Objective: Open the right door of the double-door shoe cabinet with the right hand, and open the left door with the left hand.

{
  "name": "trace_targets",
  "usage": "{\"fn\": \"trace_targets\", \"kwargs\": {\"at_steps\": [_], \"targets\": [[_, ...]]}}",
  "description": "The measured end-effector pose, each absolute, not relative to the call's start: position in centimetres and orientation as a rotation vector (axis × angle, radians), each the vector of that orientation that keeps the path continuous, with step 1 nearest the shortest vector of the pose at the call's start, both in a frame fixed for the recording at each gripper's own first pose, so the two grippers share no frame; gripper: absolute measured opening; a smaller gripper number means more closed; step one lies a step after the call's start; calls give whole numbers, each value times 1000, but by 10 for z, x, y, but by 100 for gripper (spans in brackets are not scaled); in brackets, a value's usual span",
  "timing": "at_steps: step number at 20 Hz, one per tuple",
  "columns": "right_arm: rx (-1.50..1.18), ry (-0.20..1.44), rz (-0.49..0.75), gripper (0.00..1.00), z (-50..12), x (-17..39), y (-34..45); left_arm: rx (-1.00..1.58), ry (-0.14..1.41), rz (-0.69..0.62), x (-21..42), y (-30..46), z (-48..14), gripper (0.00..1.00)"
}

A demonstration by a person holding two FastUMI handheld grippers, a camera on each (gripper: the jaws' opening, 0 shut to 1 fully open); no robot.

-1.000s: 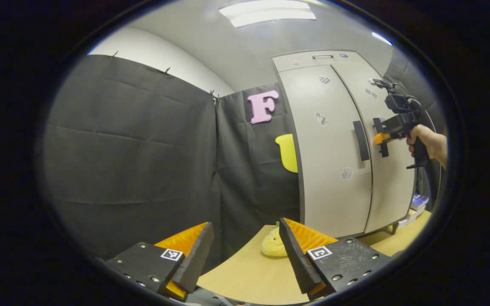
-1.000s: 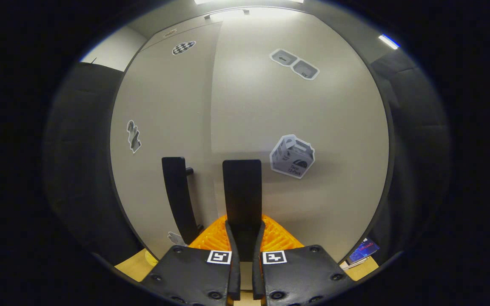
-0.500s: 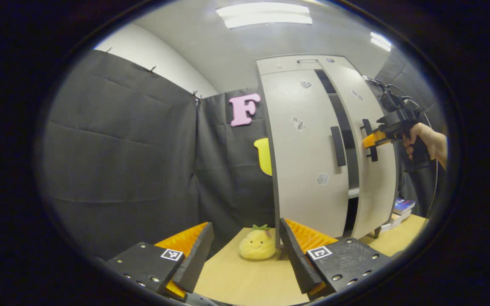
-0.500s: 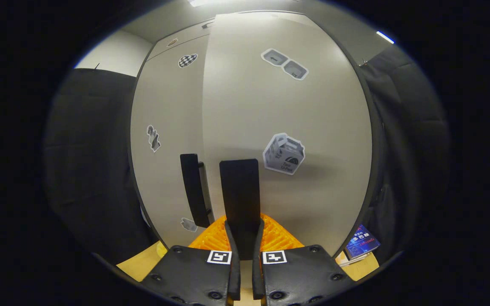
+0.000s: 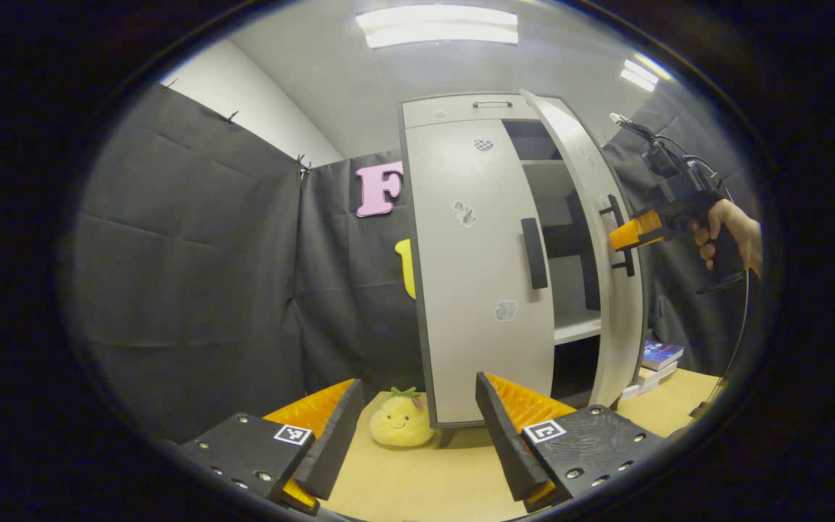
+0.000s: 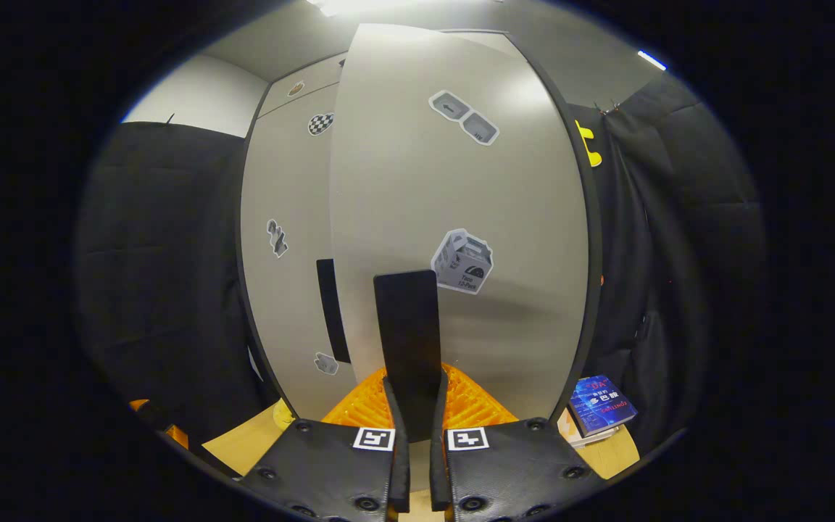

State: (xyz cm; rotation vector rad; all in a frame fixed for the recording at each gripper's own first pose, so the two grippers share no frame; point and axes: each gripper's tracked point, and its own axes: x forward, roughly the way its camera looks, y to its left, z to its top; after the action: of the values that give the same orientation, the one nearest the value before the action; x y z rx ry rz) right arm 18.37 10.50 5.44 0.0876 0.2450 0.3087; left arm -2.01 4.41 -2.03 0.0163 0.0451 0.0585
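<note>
My right tongs [image 6: 412, 442] clamp the right door's handle [image 6: 407, 348] dead ahead, hauling that right door [image 6: 461, 188] ajar. Left tongs [image 5: 417, 428] gape empty, well short of the left door's handle [image 5: 533, 254], awaiting their turn.

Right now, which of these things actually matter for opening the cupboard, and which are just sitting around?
Part of the job:
right door, swung partly open
right door handle, clamped by the right gripper
left door, shut
left door handle
left gripper, open

Just lying about:
pineapple plush toy
stacked books
table
</note>
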Motion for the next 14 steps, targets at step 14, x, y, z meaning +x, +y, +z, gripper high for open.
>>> {"fn": "trace_targets", "kwargs": {"at_steps": [14], "targets": [[73,246,277,12,60,175,76,4,15,-87,14,-35,-11,90]]}}
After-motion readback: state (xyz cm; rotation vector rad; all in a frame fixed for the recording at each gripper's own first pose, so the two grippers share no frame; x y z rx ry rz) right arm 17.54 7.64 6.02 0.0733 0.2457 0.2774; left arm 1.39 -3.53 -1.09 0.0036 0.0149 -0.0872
